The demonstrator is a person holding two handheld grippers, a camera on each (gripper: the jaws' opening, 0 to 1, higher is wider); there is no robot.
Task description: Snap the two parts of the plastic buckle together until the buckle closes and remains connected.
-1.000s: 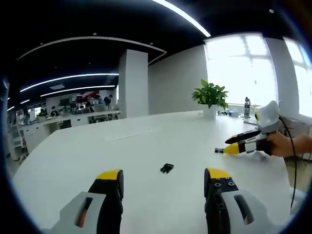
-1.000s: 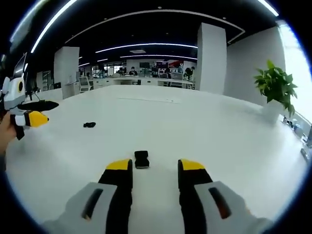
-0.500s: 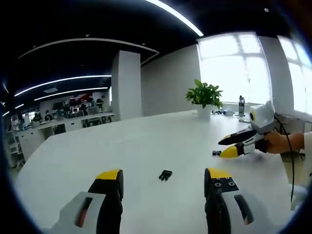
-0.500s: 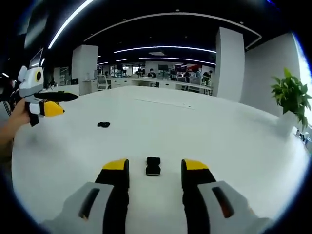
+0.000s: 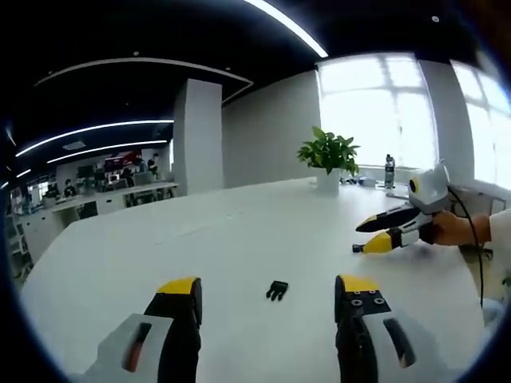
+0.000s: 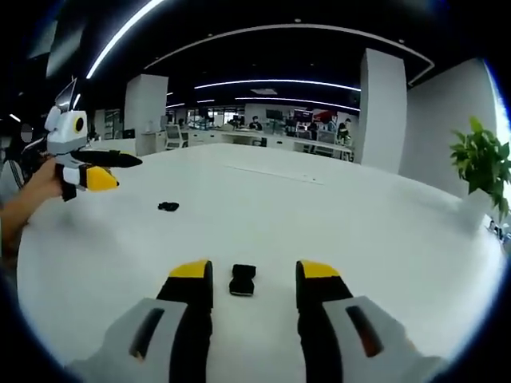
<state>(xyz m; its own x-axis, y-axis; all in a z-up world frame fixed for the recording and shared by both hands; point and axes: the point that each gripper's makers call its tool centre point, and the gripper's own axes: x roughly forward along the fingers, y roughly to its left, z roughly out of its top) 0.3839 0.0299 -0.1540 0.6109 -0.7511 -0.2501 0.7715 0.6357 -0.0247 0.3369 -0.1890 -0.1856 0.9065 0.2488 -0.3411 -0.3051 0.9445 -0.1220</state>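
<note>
Our right gripper (image 6: pixel 254 287), jaws spread, has the socket half (image 6: pixel 242 280) between its tips at 12 o'clock, long axis pointing away; our left gripper (image 5: pixel 267 299), also spread, faces the pronged half (image 5: pixel 277 290).

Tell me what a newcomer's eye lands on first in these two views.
Two small black buckle parts lie apart on the big white table: the pronged piece ahead of the open left gripper, the socket piece between the open right gripper's yellow tips. A green potted plant stands at the table's far edge near bright windows.
</note>
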